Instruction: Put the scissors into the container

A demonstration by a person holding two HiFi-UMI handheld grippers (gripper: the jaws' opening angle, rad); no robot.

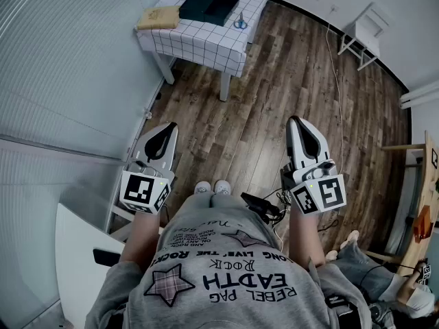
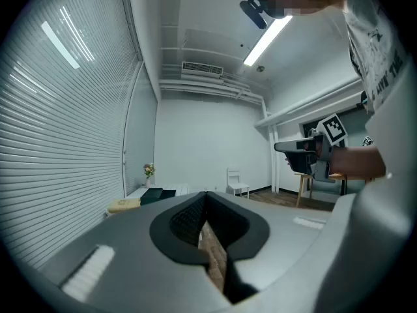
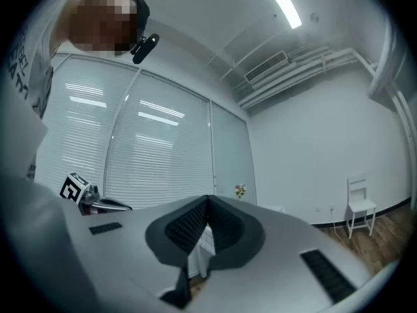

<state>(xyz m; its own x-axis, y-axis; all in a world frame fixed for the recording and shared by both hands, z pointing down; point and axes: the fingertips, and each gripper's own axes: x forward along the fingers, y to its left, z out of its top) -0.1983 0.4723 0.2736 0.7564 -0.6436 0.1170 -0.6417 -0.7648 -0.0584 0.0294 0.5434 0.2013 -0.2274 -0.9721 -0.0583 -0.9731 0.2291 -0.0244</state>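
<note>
The left tool (image 2: 207,195), jaws together, faces a distant table (image 2: 176,189) and white chair (image 2: 238,185).

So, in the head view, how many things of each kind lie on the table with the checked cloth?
Scissors: 1
Dark container: 1
Yellowish folded cloth: 1
Total on the table: 3
</note>
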